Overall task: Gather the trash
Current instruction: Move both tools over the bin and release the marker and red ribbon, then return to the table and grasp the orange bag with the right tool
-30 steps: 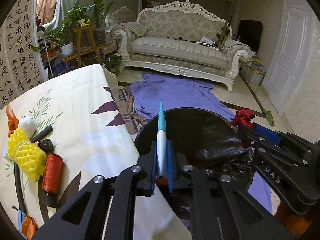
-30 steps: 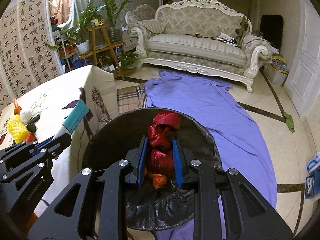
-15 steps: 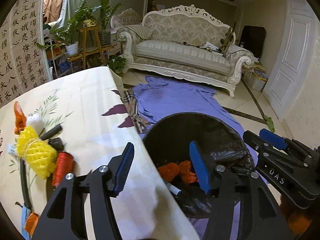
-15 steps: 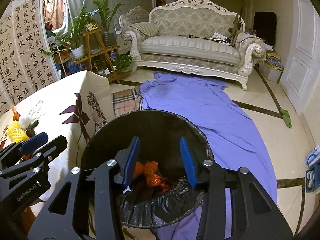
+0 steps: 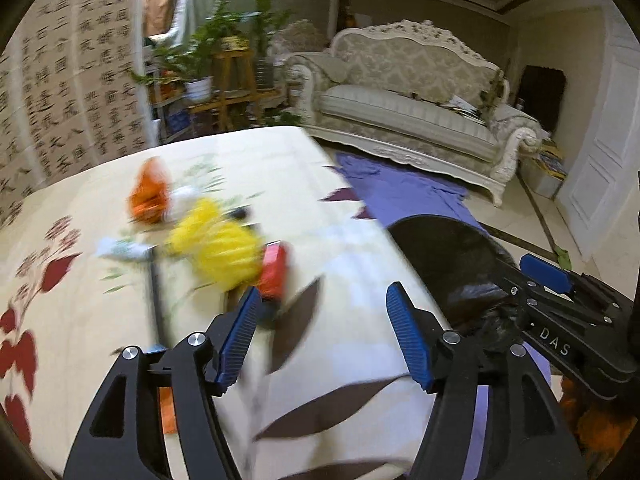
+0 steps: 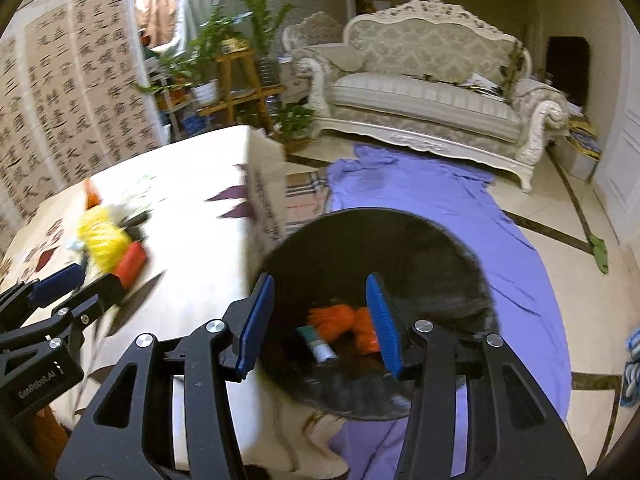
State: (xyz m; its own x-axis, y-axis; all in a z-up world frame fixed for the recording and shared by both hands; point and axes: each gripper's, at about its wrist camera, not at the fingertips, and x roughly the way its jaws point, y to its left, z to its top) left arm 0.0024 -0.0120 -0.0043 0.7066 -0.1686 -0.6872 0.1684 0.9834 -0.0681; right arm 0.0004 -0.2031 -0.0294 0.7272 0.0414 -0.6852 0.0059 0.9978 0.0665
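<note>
My left gripper [image 5: 326,338] is open and empty above the table edge, near a red spool [image 5: 274,270], a yellow foam net [image 5: 224,250], an orange wrapper [image 5: 150,194] and a black stick [image 5: 156,300]. My right gripper [image 6: 316,322] is open and empty over the black-lined trash bin [image 6: 400,240]. Inside the bin lie orange trash [image 6: 336,318] and a teal-capped marker [image 6: 318,344]. The bin also shows in the left wrist view [image 5: 452,256]. The left gripper also shows in the right wrist view [image 6: 76,282], and the right gripper in the left wrist view [image 5: 532,276].
The table wears a cream leaf-print cloth [image 5: 100,320]. A purple sheet [image 6: 420,196] lies on the tiled floor beyond the bin. A white sofa [image 6: 432,108], plant stand [image 6: 236,80] and calligraphy screen [image 6: 72,92] stand at the back.
Both grippers opened and dropped the marker and the red trash into the bin. The left gripper then swung left over the table toward the pile; the right stayed above the bin.
</note>
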